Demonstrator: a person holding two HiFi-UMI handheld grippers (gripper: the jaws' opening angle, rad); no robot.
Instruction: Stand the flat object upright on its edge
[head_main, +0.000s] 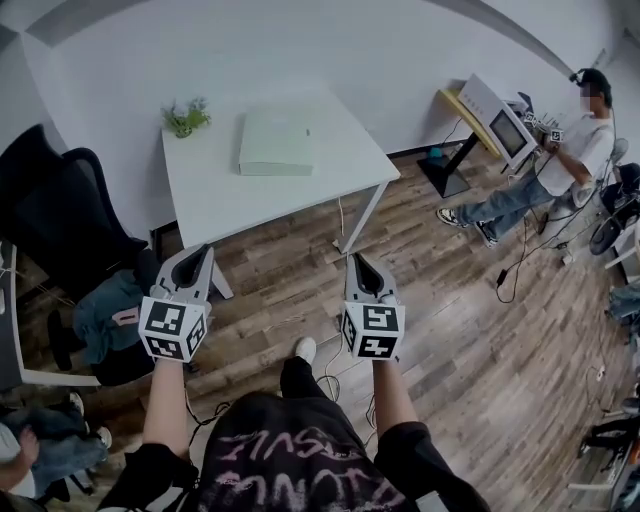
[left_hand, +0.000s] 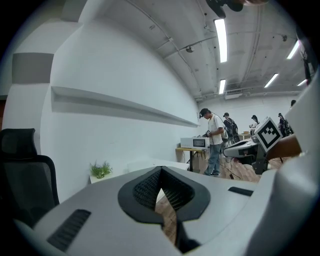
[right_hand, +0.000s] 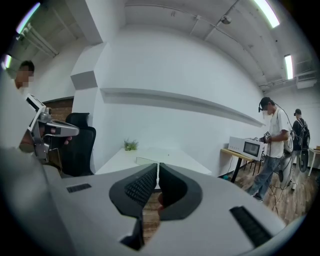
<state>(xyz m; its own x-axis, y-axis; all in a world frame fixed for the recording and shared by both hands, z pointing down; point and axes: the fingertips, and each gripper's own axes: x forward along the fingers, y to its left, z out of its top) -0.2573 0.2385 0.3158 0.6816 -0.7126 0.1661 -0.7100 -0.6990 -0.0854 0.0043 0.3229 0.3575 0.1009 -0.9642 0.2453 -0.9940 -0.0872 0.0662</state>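
Left claw (head_main: 204, 253): jaws closed together, nothing between them, as the left gripper view confirms. Right claw (head_main: 357, 259): jaws likewise closed pad to pad and empty in the right gripper view. In the head view both claws sit in the lower middle of the frame, side by side and apart from each other, pointing toward the top of the frame. Both are over the wooden floor (head_main: 450, 320), short of the near edge of the white surface (head_main: 230, 195). Neither claw touches anything. The flat object (head_main: 276, 142), a pale green slab, lies on its broad face in the upper centre of the frame, on the far half of the surface and well apart from both claws. A small potted plant (head_main: 185, 118) stands near it at the surface's upper left corner. A black chair (head_main: 50, 200) occupies the left edge of the frame, and a person (head_main: 575, 160) is seated at the upper right beside a second bench carrying an appliance (head_main: 500, 125). Assessment: no part of the task is done. The object has not been contacted, lifted or tipped. What is left, in my judgement, is the whole job: close the distance, open the jaws, take or brace the slab, raise it onto one edge and leave it standing.
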